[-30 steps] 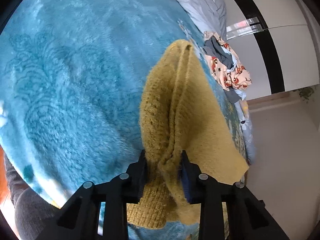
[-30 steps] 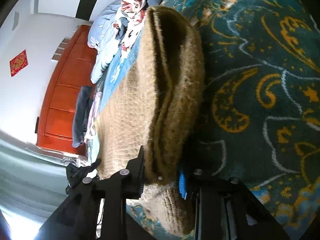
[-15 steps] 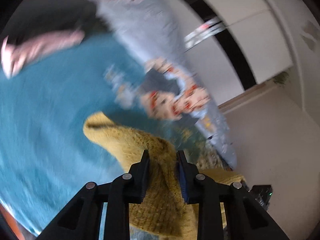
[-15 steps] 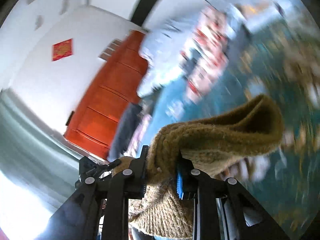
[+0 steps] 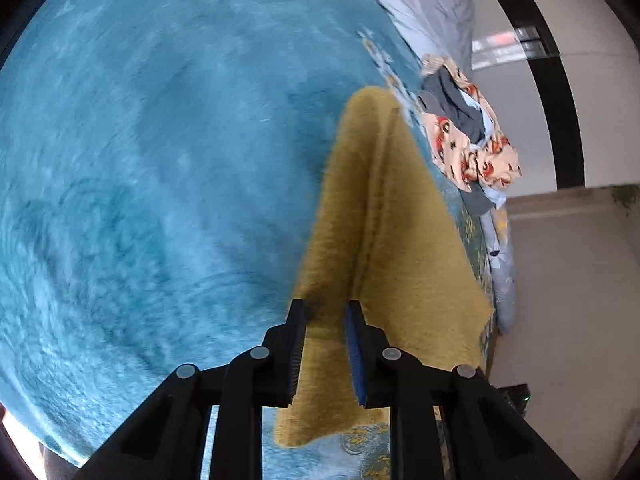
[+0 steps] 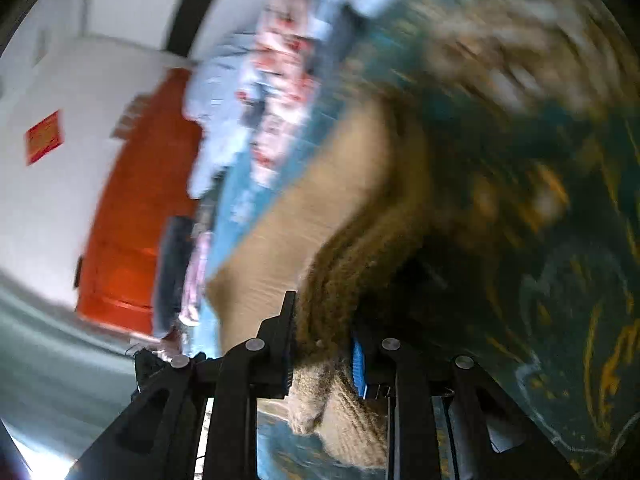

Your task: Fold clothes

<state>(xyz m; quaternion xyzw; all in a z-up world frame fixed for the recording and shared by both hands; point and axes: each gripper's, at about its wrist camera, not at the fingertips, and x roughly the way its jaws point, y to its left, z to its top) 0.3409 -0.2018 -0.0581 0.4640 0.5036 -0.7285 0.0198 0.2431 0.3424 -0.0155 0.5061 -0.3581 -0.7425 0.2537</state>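
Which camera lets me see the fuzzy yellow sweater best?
The left wrist view. There the yellow sweater is sharp, hanging from the left gripper over the blue blanket. The right wrist view is blurry: the sweater looks brownish, bunched in the right gripper.

Teal plush bed cover (image 5: 140, 180), white wall w/ black stripe (image 5: 556, 92), orange-red wood furniture (image 6: 132, 216), prob. headboard.

Sweater (image 5: 384, 216) is mustard yellow, looks browner in the right cam (image 6: 344, 208). Blanket (image 5: 160, 160) is teal/turquoise w/ a gold swirl pattern on the darker part (image 6: 560, 280). Clothes pile (image 5: 468, 148) = peach w/ red prints + grey. Headboard (image 6: 132, 216) orange-red, grippers black w/ blue pads (image 5: 354, 356).
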